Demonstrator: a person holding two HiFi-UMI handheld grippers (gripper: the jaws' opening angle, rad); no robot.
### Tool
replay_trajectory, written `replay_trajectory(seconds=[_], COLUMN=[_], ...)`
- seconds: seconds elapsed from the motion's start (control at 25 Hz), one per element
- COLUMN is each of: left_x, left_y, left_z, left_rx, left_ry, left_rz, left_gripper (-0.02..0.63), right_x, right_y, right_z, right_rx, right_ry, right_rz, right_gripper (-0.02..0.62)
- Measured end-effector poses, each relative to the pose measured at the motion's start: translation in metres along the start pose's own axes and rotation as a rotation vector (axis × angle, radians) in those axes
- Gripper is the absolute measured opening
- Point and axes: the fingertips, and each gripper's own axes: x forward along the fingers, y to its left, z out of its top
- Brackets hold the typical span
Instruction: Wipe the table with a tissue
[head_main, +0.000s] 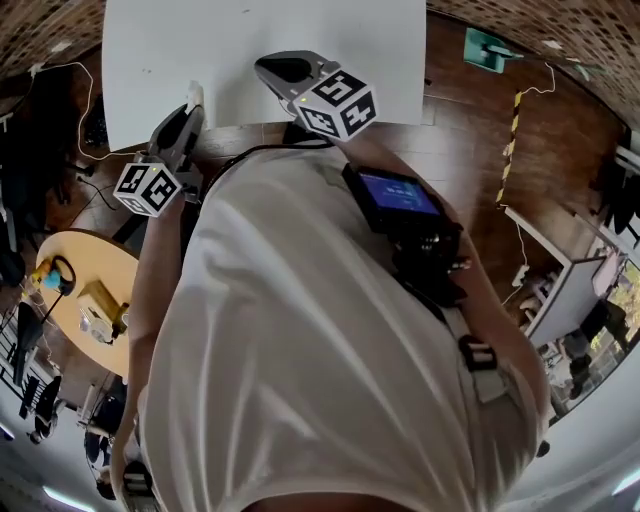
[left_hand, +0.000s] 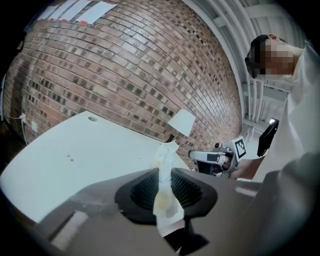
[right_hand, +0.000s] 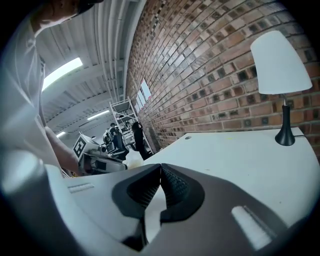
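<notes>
A crumpled white tissue (left_hand: 167, 202) with a yellowish stain stands up between the ribbed pads of my left gripper (left_hand: 163, 172), which is shut on it. Beyond it spreads the white table (left_hand: 75, 155). In the head view the left gripper (head_main: 190, 112) hangs at the table's near edge (head_main: 230, 60), the tissue (head_main: 196, 95) poking from its tip. My right gripper (head_main: 278, 68) is over the table just to the right. In its own view the right gripper (right_hand: 160, 167) has its tips together with nothing between them, above the table (right_hand: 240, 150).
A white-shaded lamp (right_hand: 280, 65) stands at the table's back against a brick wall (left_hand: 125, 60). A round wooden table (head_main: 90, 290) with small items is at the left on the floor side. A person's white-shirted torso (head_main: 330, 360) fills the head view.
</notes>
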Motion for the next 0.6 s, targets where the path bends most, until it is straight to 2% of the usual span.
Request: replay_trajectory(seconds=[0.2, 0.4, 0.6], left_x=[0.001, 0.02, 0.01], left_y=[-0.002, -0.001, -0.001], left_z=[-0.005, -0.016, -0.037], left_rx=[0.066, 0.123, 0.19], left_ry=[0.067, 0.144, 0.215], left_rz=[-0.027, -0.061, -0.087], left_gripper=[0.084, 0.083, 0.081], right_x=[-0.017, -0.041, -0.066], right_y=[0.002, -0.017, 0.0], right_z=[-0.004, -0.013, -0.028], right_rx=[0.028, 0.083, 0.138], right_ry=[-0.023, -0.035, -0.064], right_rz=[-0.086, -0.196, -0.318], right_gripper=[0.008, 0.008, 0.008])
